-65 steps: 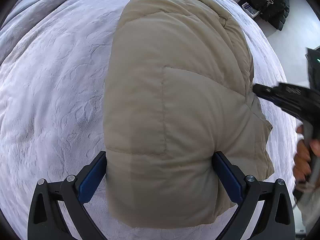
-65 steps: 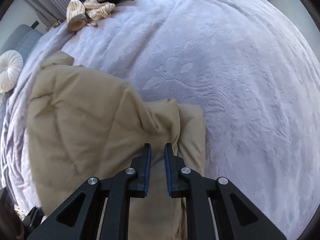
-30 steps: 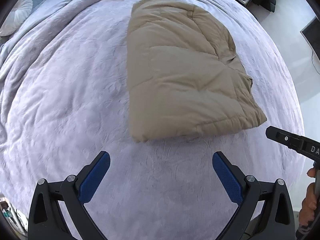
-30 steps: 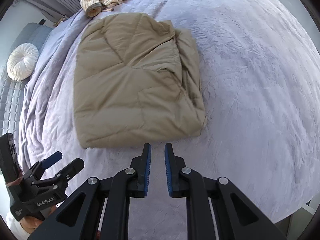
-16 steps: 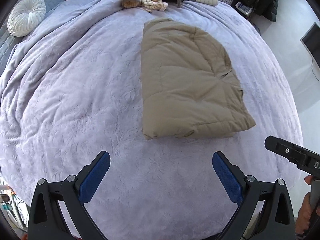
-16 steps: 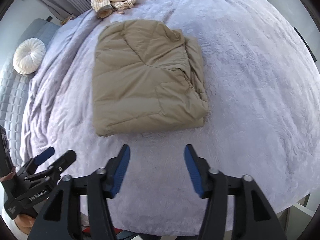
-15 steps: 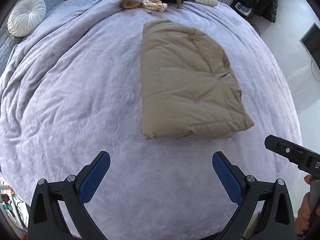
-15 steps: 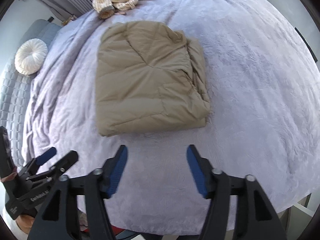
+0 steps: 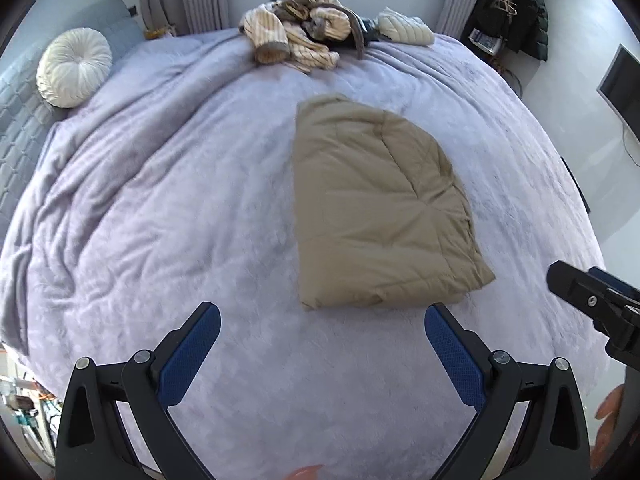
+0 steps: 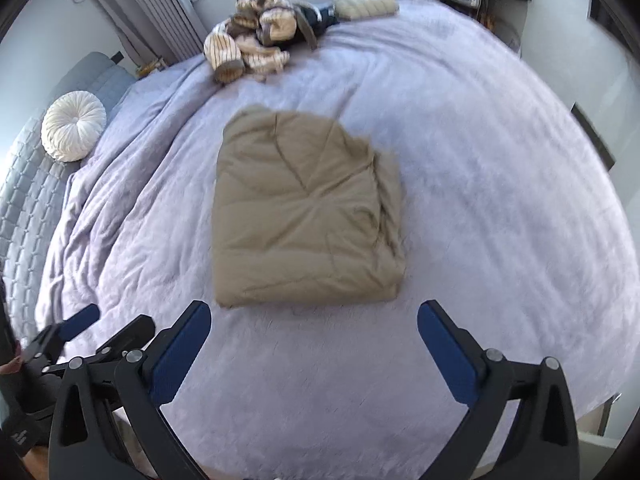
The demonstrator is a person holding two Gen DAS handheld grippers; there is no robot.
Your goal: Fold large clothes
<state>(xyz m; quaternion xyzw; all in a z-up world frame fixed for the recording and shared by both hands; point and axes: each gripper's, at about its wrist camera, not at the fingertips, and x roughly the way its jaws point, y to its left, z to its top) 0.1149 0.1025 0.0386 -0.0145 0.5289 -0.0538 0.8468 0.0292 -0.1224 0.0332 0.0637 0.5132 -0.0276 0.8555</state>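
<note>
I am holding my left tongs wide apart and gripping nothing, low at 6 o'clock in their own view, above the lilac bed cover. My right tongs are spread just as wide, also gripping nothing. The tan padded jacket is lying folded into a thick rectangle in the middle of the bed, just ahead of both tongs toward 12 o'clock and touching neither. I am judging this garment's folding finished. A heap of striped clothes is sitting at the far edge at 12 o'clock, with a round white cushion at 10 o'clock. I am thinking the next move calls for reaching past the jacket to that heap and pulling out one garment.
</note>
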